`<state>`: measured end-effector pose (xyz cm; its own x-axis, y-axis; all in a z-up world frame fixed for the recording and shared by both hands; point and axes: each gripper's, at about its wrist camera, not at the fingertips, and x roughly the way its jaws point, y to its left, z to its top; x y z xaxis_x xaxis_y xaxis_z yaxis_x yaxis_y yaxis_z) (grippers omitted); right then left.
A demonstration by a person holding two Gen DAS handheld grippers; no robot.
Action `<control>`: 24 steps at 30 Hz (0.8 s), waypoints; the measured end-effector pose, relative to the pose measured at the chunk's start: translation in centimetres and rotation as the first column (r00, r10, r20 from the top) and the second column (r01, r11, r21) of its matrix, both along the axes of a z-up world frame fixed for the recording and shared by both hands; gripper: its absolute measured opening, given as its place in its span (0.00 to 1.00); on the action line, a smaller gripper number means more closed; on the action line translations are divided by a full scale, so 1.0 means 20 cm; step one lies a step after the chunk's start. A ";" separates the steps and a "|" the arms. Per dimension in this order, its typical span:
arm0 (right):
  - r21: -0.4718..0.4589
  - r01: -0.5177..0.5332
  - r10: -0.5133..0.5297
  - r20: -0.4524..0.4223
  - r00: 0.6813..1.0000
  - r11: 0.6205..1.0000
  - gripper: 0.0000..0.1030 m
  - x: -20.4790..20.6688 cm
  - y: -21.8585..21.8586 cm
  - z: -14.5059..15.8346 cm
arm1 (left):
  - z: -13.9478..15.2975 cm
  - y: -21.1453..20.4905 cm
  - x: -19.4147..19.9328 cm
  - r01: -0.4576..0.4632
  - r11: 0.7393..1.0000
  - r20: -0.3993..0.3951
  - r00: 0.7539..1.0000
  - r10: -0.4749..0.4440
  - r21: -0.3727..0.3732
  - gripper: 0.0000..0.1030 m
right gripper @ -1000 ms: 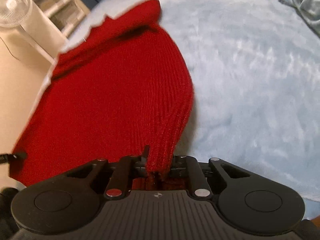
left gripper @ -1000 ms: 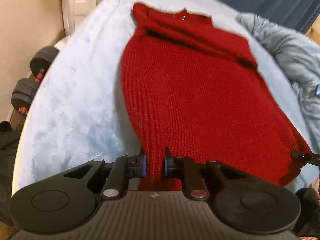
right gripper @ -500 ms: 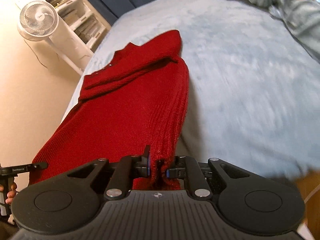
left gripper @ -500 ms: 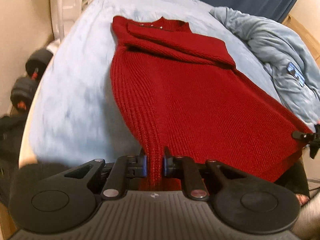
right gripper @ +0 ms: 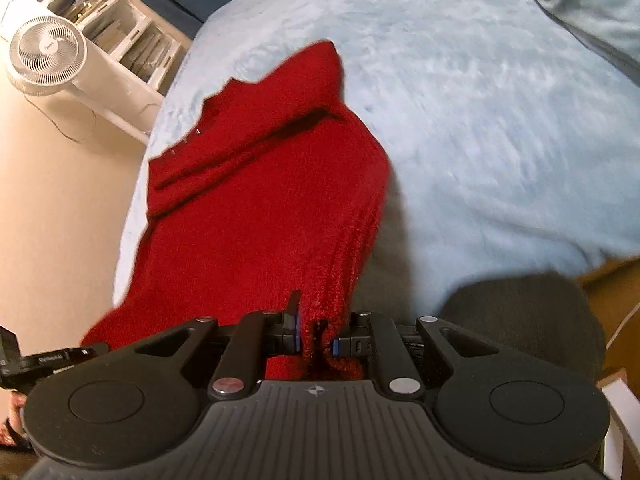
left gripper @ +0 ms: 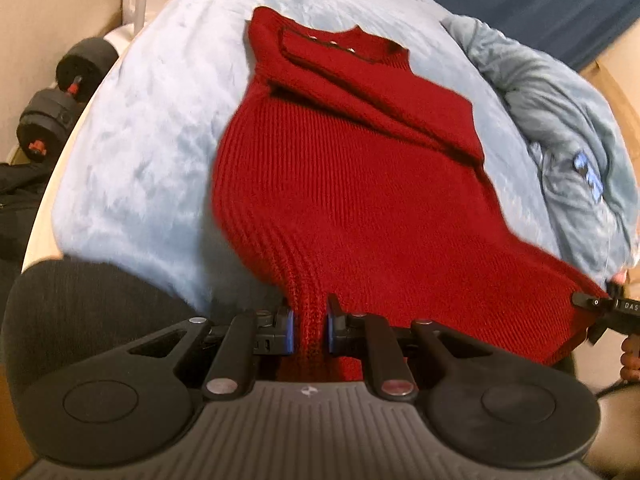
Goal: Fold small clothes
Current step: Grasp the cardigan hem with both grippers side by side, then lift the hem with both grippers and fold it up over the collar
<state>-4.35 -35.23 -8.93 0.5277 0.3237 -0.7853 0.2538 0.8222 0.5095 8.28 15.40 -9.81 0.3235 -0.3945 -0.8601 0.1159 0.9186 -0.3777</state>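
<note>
Sweater [left gripper: 360,184]: red and knitted, spread long on the bed, its neck end toward the far edge and its bottom hem lifted off the near edge.
Sleeve [left gripper: 380,92]: folded across the chest, just below the neck.
Buttons [left gripper: 332,44]: a few small shiny ones are seen at the neck.
Left gripper [left gripper: 309,330]: closed on one bottom corner of the sweater; the knit is pinched between the blue pads.
Right gripper [right gripper: 316,336]: closed on the other bottom corner; red knit is bunched between its pads.
Other view of the right gripper [left gripper: 600,308]: its black tip is seen at the sweater's right hem corner, with a bit of a hand beside it.
Bed [left gripper: 132,128]: covered by a fuzzy light blue blanket.
Clothes pile [left gripper: 560,128]: grey-blue cloth is heaped at the bed's right side, apart from the sweater.
Dumbbells [left gripper: 60,92]: black, on the floor by the bed's left edge.
Fan [right gripper: 46,52]: white, beside a white shelf [right gripper: 120,48] past the far corner.
</note>
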 end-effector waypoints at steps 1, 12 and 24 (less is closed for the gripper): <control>0.012 0.000 0.000 -0.005 1.000 1.000 0.13 0.08 -0.02 0.03 | 0.02 -0.01 0.06 -0.002 1.000 -0.005 1.000 0.002 -0.011 0.15; 0.001 0.097 -0.097 0.001 0.995 0.995 0.20 1.44 -0.17 0.16 | 0.22 -0.07 1.39 -0.190 0.979 0.084 0.977 0.195 -0.069 0.35; -0.047 0.320 -0.315 0.093 0.945 0.946 0.68 1.40 -0.38 -0.37 | -0.09 -0.15 1.61 -0.264 0.956 0.204 0.950 0.235 0.128 0.85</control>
